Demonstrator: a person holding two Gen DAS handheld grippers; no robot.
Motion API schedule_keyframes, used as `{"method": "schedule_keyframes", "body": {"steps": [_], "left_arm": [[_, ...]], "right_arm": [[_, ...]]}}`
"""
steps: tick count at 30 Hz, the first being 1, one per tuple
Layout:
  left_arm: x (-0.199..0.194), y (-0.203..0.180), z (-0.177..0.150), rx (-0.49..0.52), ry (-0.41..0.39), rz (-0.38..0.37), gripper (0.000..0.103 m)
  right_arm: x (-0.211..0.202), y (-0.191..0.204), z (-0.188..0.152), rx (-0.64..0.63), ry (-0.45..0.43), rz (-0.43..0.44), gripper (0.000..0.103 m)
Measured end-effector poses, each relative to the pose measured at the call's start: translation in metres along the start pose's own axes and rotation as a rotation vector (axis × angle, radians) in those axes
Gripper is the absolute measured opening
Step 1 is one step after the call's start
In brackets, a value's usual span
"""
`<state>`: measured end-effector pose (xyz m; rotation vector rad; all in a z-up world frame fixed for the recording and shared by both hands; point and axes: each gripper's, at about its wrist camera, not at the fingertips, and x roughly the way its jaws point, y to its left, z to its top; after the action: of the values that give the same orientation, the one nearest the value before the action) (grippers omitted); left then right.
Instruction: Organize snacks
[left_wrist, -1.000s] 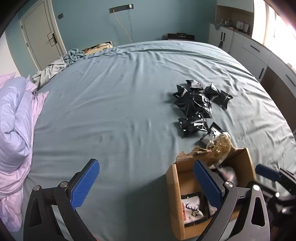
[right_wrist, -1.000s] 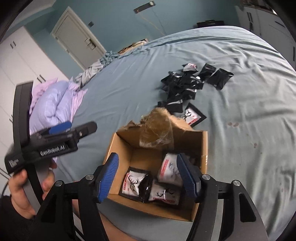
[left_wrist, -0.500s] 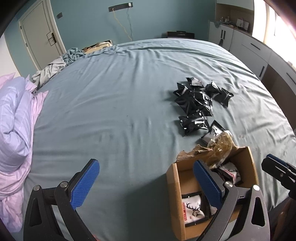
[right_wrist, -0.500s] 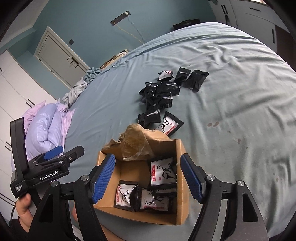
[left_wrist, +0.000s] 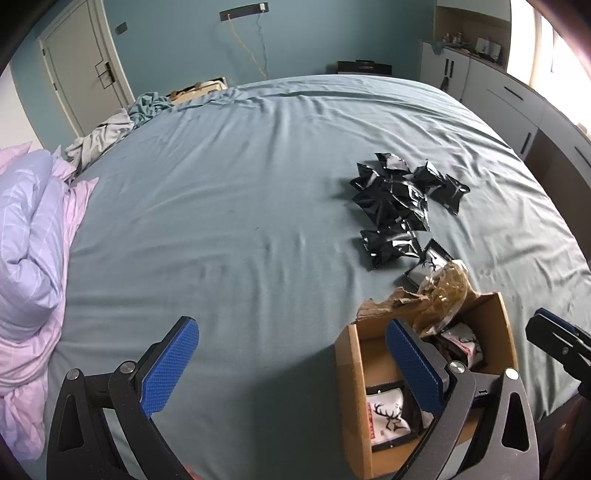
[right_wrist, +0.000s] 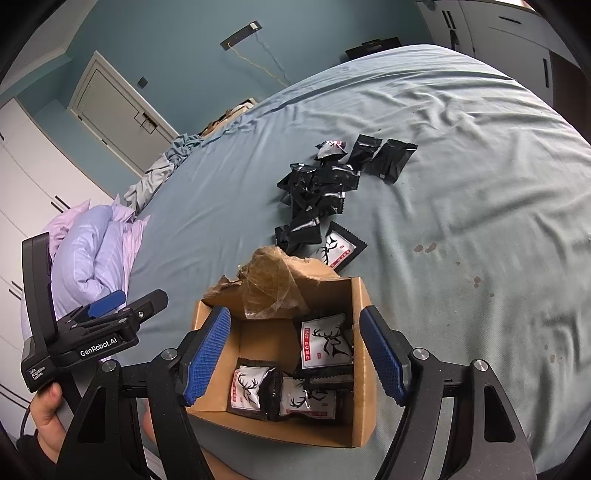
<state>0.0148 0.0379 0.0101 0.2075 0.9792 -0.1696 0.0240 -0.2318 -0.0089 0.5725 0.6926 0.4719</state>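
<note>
A brown cardboard box (right_wrist: 364, 332) (left_wrist: 351, 369) sits on the blue-grey bed near me, its torn flap and crumpled tape (right_wrist: 273, 284) raised at the far side. Three black-and-white deer-print snack packets (right_wrist: 325, 339) lie inside it. Beyond the box is a heap of black snack packets (right_wrist: 321, 188) (left_wrist: 399, 199), and one deer-print packet (right_wrist: 338, 249) lies flat between heap and box. My right gripper (right_wrist: 295, 354) hangs open above the box with nothing between its blue pads. My left gripper (left_wrist: 291, 365) is open and empty over the bare sheet left of the box.
A lilac duvet (left_wrist: 29, 236) is bunched at the bed's left edge, with crumpled clothes (left_wrist: 107, 133) at the far left corner. White cabinets (left_wrist: 517, 110) line the right wall and a door (left_wrist: 77, 70) stands behind. Brown stains (right_wrist: 424, 248) mark the sheet right of the box.
The right gripper's jaws widened a little and it drew back and rolled, so the box interior shows fuller. The left gripper held still.
</note>
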Motion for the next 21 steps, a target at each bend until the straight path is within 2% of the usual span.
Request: {"method": "schedule_keyframes", "body": {"steps": [21], "left_arm": [[0.0019, 0.0077, 0.0029, -0.061, 0.020, -0.030, 0.103]], "right_arm": [[0.0074, 0.0062, 0.0018, -0.038, 0.025, -0.025, 0.072]]}}
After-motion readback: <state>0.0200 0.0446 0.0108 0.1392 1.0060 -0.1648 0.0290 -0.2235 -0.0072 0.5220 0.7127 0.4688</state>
